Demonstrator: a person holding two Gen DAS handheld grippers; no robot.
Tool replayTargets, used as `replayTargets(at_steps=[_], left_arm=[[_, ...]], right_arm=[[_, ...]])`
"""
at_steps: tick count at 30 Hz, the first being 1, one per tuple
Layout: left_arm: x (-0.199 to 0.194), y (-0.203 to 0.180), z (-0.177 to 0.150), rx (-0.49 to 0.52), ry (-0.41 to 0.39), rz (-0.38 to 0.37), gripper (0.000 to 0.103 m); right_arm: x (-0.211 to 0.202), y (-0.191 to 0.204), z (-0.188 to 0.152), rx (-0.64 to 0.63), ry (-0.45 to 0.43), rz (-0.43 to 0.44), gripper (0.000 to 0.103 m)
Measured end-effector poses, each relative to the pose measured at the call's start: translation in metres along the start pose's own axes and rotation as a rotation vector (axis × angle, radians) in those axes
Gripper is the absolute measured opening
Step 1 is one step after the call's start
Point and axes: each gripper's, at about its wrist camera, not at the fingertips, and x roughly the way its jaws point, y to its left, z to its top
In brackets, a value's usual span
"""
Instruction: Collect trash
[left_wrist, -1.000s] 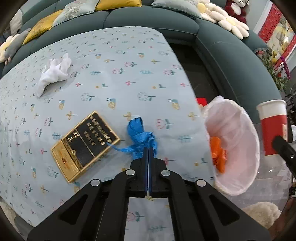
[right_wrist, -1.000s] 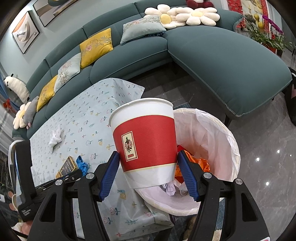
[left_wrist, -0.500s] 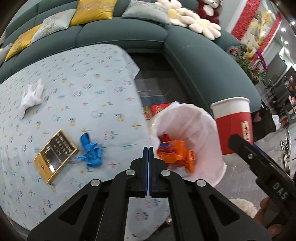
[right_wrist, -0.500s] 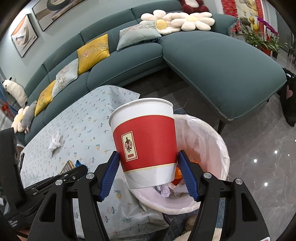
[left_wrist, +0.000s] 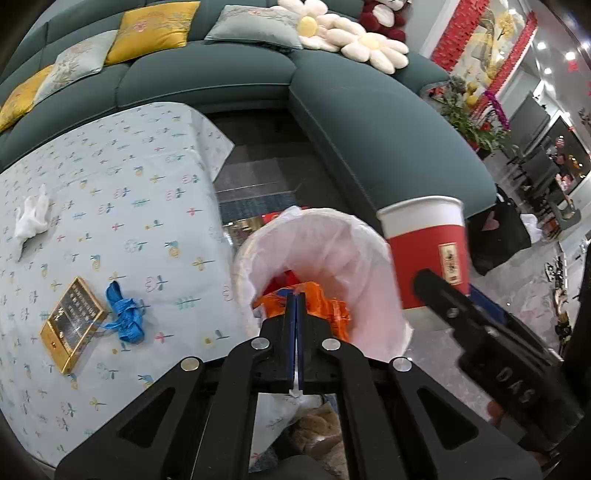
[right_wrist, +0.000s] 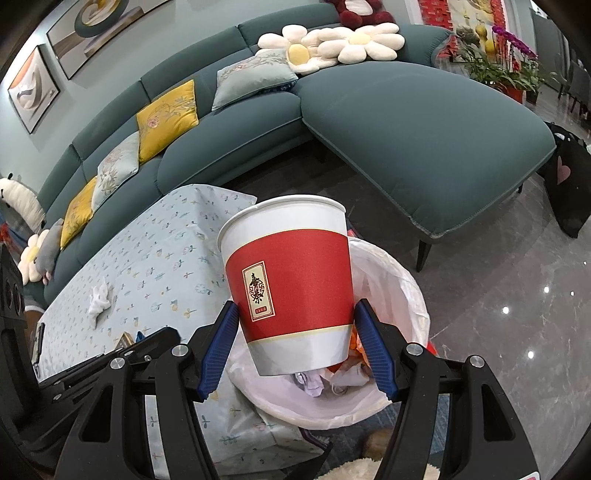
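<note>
Blocking the bin (right_wrist: 413, 295) interior, paper cup (right_wrist: 291, 284) fills right tool (right_wrist: 295, 328).

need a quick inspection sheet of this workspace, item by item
surface: table under a pale blue flower-print cloth.
job's things: red and white paper cup held upright over the white-lined trash bin; orange plastic wrapper inside the bin; crumpled blue plastic strip and crumpled white tissue on the cloth.
clutter: gold and black flat box.
grippers: right gripper jaws clamp the cup; left gripper jaws shut, empty.
cables: nothing seen.
surroundings: dark teal sectional sofa.
</note>
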Motion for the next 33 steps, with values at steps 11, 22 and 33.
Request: replayTargets(at_steps=[11, 22, 33], left_arm=[[0.008, 0.097, -0.02, -0.218, 0.052, 0.202, 0.044], [0.034, 0.123, -0.017, -0.256, 0.098, 0.241, 0.052], [0.034, 0.118, -0.015, -0.23, 0.084, 0.209, 0.019]], right_arm=[[0.012, 0.018, -0.004, -0.023, 0.024, 0.027, 0.062], [0.036, 0.032, -0.005, -0.046, 0.075, 0.03, 0.063], [0.037, 0.035, -0.005, -0.057, 0.075, 0.028, 0.063]])
